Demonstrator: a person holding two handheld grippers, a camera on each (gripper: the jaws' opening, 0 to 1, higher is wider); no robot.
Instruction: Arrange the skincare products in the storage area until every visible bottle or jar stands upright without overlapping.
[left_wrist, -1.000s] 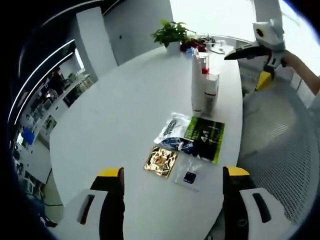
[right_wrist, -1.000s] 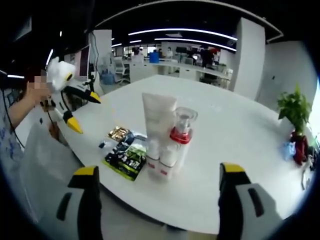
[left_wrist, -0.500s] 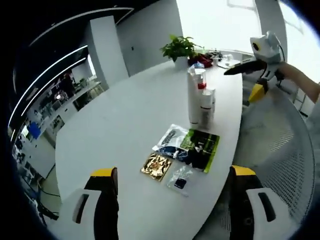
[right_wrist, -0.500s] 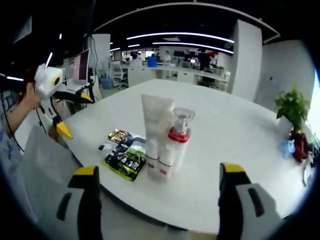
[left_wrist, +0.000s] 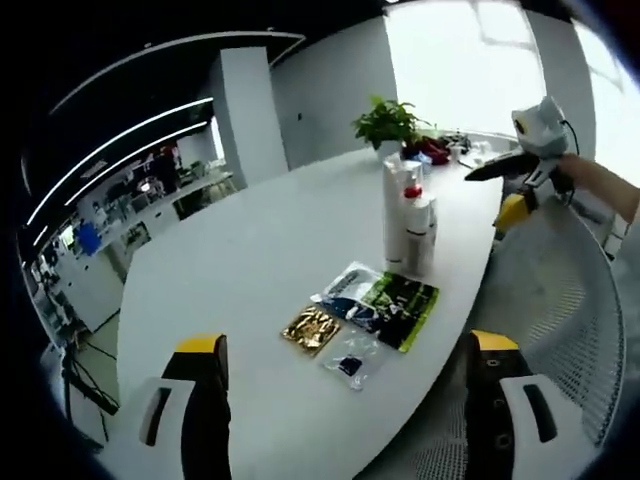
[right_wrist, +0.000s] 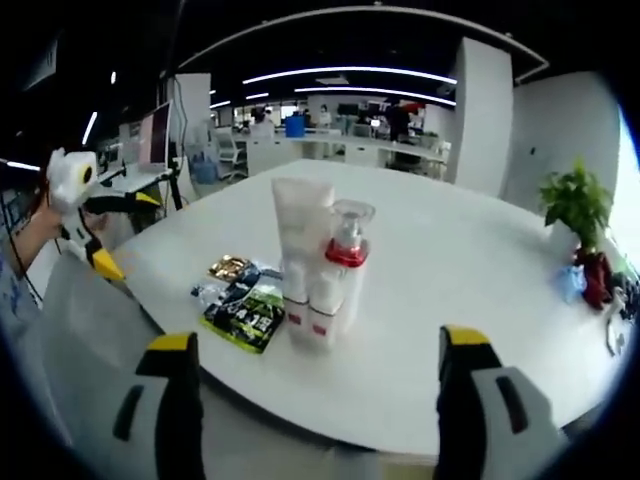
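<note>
Surface (left_wrist: 250, 270): a large white rounded surface is seen in both views, carrying all the products near one curved edge.
Tall tube (right_wrist: 298, 250): a white tube is stood upright on its cap, used here as the landmark; in the left gripper view (left_wrist: 396, 215) it is seen near the surface edge.
Pump bottle (right_wrist: 342, 275): a white bottle with a red collar and clear cap is stood upright, touching or just beside the tall tube; whether they touch cannot be told. It is also seen in the left gripper view (left_wrist: 418, 230).
Green sachet (right_wrist: 244, 315): a green and black flat packet is laid just beside the base of the tall tube.
Blue-white sachet (left_wrist: 345, 290): laid flat, overlapped at one side by the green sachet.
Gold sachet (left_wrist: 311, 328): a shiny gold packet is laid flat beyond the green sachet from the tall tube, near it.
Clear sachet (left_wrist: 350, 360): a small clear packet with a dark square is laid just beside the gold sachet.
Potted plant (right_wrist: 577, 215): placed well apart from the tall tube, at the far side of the surface.
Left hand-held gripper (left_wrist: 345, 420): the yellow-tipped jaws are held wide apart over the surface edge, nothing between them, well short of the tall tube.
Right hand-held gripper (right_wrist: 312, 415): the jaws are held wide apart, empty, facing the tall tube from off the surface edge; it is also seen in the left gripper view (left_wrist: 505, 190), held by a person's hand.
Mesh chair (left_wrist: 570, 330): a white mesh seat is seen beside the surface edge, near the tall tube.
</note>
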